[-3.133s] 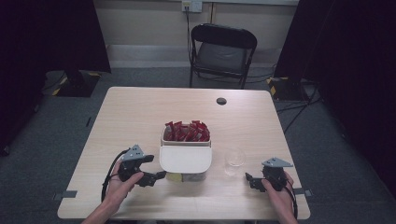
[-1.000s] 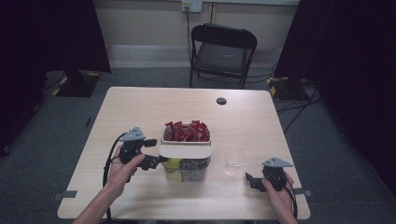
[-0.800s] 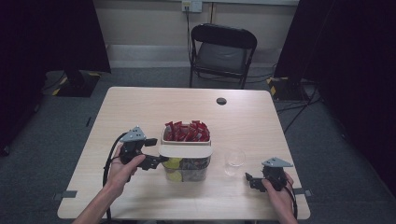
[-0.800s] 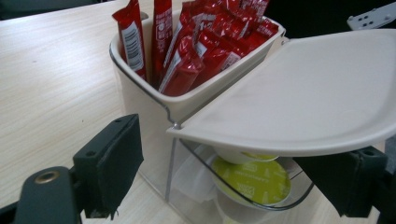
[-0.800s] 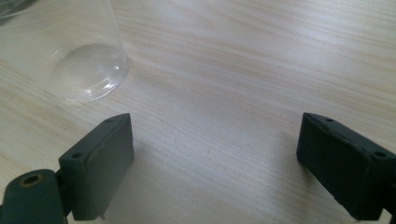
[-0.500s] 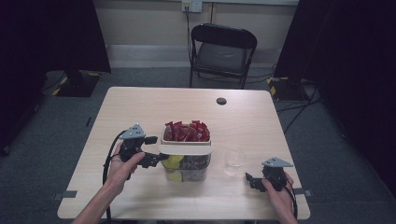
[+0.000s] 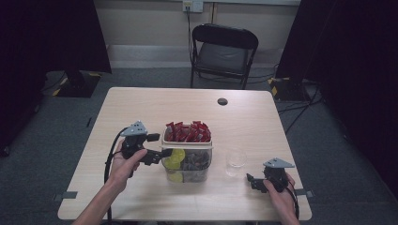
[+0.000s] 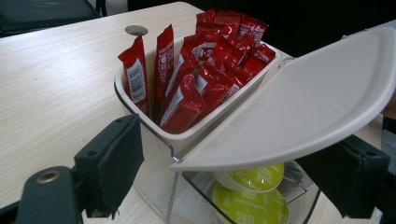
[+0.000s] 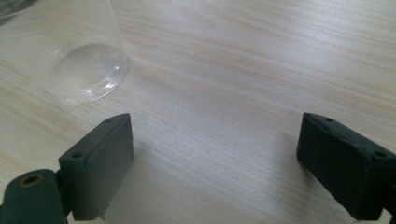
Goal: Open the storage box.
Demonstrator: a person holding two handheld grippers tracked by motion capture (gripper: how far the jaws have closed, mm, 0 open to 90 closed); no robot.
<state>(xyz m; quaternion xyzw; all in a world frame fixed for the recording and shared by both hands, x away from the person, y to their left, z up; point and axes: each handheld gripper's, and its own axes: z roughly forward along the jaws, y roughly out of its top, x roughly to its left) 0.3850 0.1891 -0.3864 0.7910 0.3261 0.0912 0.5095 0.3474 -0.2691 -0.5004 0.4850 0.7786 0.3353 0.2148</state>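
Lid (image 8: 299, 102) of the clear box (image 7: 187, 161), frame centre in the high view: hinged up, tilted, lower edge just above the green pods (image 8: 250, 189) in the front compartment. Red sachets (image 8: 205, 60) stand upright in the white tray (image 8: 135, 112) behind it.

Left gripper (image 7: 157, 145), left of the box: jaws wide, one either side of the lid's near corner. Cannot tell whether a pad touches the lid or what props it.

Step in hand, as I judge it: opening the box to get at the pods. Next move calls for swinging the lid fully clear, then a narrower jaw set over one pod.

Right gripper (image 7: 253, 180), lower right: jaws wide, empty, low over the table (image 9: 243, 70). Glass (image 7: 235, 161) just beyond it, cut off at upper left in the right gripper view.

Hard to read: dark contents beside the pods, pod count, lid hinge.
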